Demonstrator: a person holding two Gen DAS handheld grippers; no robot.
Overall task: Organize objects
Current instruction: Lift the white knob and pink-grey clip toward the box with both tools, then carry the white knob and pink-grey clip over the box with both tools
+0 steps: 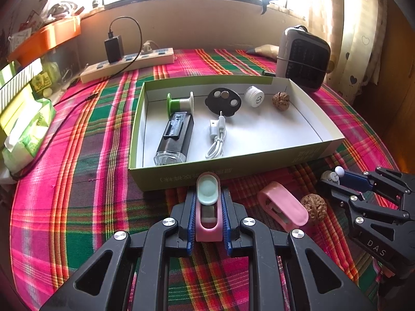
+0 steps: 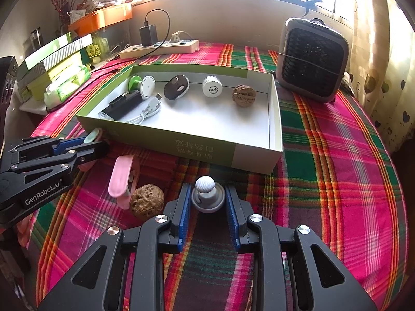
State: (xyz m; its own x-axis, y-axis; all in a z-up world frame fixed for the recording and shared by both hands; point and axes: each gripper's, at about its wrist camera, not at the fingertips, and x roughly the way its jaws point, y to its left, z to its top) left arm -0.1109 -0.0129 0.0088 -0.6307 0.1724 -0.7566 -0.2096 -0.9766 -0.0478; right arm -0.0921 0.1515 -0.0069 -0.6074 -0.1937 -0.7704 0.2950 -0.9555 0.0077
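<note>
My left gripper is shut on a pink clip with a mint pad, just in front of the green cardboard box. The same clip shows in the right wrist view beside the box. My right gripper is shut on a grey knob with a white ball top, near the box's front wall. On the cloth between the grippers lie a second pink clip and a walnut. The box holds a green spool, a black device, a white cable, a black disc, a white cap and another walnut.
A grey fan heater stands behind the box at the right. A power strip with a black charger lies at the back. Stacked boxes and a tissue pack crowd the left edge. Plaid cloth covers the table.
</note>
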